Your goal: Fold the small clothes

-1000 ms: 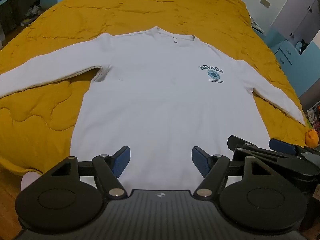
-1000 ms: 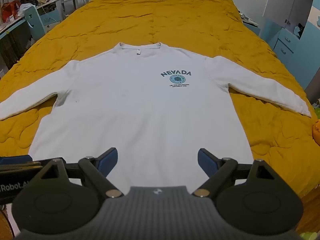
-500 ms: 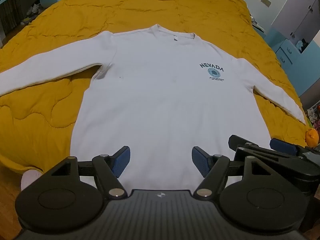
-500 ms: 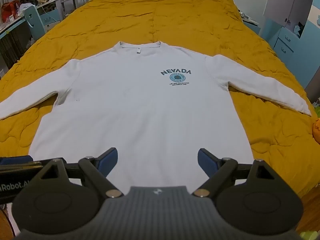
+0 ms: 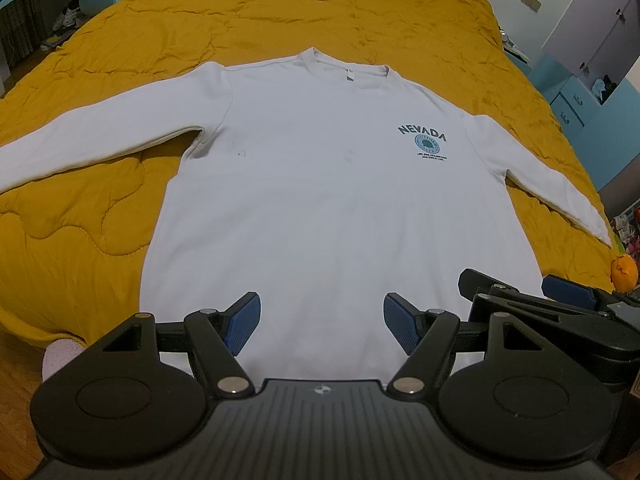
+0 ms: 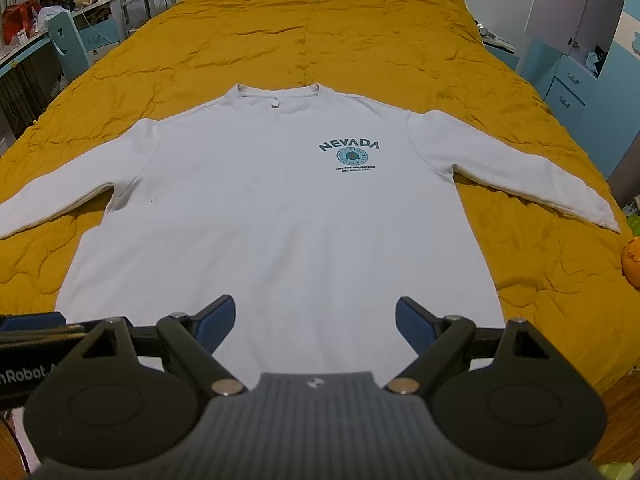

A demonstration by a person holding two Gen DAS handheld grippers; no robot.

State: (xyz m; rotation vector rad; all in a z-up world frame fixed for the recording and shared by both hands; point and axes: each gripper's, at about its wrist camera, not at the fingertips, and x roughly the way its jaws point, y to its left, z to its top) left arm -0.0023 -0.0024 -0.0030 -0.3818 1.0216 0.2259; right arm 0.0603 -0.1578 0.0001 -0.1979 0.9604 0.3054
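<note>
A white long-sleeved sweatshirt (image 5: pixel 328 200) with a teal NEVADA print lies flat, front up, on a mustard quilted bed (image 5: pixel 280 8), sleeves spread to both sides, hem toward me. My left gripper (image 5: pixel 322 324) is open and empty, just above the hem. My right gripper (image 6: pixel 315 322) is open and empty, also near the hem, further right; it shows at the right of the left wrist view (image 5: pixel 520 292). The sweatshirt fills the right wrist view (image 6: pixel 280 220) too.
An orange round object (image 6: pixel 632 266) lies at the bed's right edge. Blue drawers (image 6: pixel 568 80) stand right of the bed, a blue desk and shelves (image 6: pixel 60 40) left. Wooden floor (image 5: pixel 16 380) shows below the bed's near edge.
Both grippers stay open and nearly still. The left wrist view has drifted slightly, so the sweatshirt sits a little higher in frame.
</note>
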